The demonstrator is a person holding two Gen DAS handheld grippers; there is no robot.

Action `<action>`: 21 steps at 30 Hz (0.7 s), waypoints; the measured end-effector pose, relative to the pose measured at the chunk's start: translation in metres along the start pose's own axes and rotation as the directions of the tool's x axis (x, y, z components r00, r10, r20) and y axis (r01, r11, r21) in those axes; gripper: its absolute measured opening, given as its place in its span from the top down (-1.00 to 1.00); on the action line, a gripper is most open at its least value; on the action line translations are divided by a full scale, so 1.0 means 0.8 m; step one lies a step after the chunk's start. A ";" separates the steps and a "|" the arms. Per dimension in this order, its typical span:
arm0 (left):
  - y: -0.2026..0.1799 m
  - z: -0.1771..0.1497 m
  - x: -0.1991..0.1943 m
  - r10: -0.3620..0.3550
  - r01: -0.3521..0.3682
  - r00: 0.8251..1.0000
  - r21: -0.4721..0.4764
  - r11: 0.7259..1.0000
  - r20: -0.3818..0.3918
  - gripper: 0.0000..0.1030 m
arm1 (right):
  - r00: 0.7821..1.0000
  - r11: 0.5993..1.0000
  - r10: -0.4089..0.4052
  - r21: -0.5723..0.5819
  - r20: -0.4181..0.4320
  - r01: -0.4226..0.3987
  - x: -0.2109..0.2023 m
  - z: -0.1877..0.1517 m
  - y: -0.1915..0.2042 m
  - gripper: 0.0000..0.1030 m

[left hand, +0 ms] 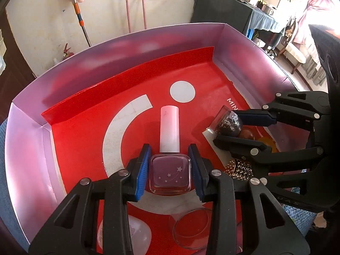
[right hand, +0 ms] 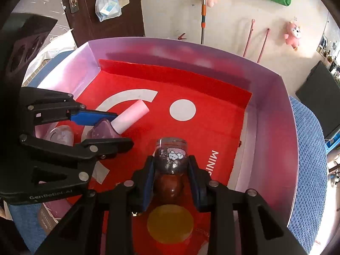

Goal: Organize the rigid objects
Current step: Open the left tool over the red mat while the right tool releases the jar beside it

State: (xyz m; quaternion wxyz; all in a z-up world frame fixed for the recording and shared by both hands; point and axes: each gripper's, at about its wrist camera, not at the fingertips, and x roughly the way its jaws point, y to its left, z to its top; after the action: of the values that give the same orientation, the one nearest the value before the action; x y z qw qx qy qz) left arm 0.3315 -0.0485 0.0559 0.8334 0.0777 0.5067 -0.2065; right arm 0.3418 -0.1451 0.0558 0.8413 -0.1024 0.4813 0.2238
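My left gripper (left hand: 170, 165) is shut on a purple nail polish bottle (left hand: 169, 173) with a pale pink cap, over the red floor of a pink-walled box (left hand: 127, 48). It also shows in the right wrist view (right hand: 119, 127), with the bottle (right hand: 104, 130) between its pads. My right gripper (right hand: 171, 167) is shut on a dark glitter bottle (right hand: 171, 157) with a brown round cap, lying tilted on the box floor. In the left wrist view that gripper (left hand: 229, 127) holds the glitter bottle (left hand: 228, 122) at the right.
A clear round lid (left hand: 190, 227), a pale pink oval case (left hand: 136, 232) and a gold studded item (left hand: 239, 167) lie near the box's front. A yellow disc (right hand: 170, 223) lies below my right gripper. The box sits on a blue knitted mat (right hand: 310, 170).
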 end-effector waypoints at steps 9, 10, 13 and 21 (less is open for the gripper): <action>-0.002 0.000 -0.004 0.012 -0.013 0.999 0.009 1.000 0.030 0.25 | 1.000 1.000 0.000 0.000 -0.001 0.000 0.000 0.000 0.000 0.35; -0.002 0.000 -0.006 0.017 -0.018 0.999 0.011 1.000 0.036 0.16 | 1.000 1.000 0.000 0.000 -0.001 0.000 0.000 0.000 0.000 0.35; -0.001 -0.001 -0.010 0.021 -0.021 0.999 0.008 1.000 0.046 0.12 | 1.000 1.000 0.002 0.003 0.001 -0.002 0.000 0.000 -0.001 0.35; 0.005 -0.003 -0.020 0.024 -0.023 0.998 -0.007 1.000 0.060 0.09 | 1.000 1.000 0.001 0.015 0.023 -0.001 -0.013 0.002 -0.004 0.17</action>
State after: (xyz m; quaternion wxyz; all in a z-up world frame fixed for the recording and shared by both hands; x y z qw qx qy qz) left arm 0.3247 -0.0398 0.0688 0.8510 0.0747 0.4810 -0.1973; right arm 0.3402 -0.1499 0.0652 0.8475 -0.0931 0.4732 0.2217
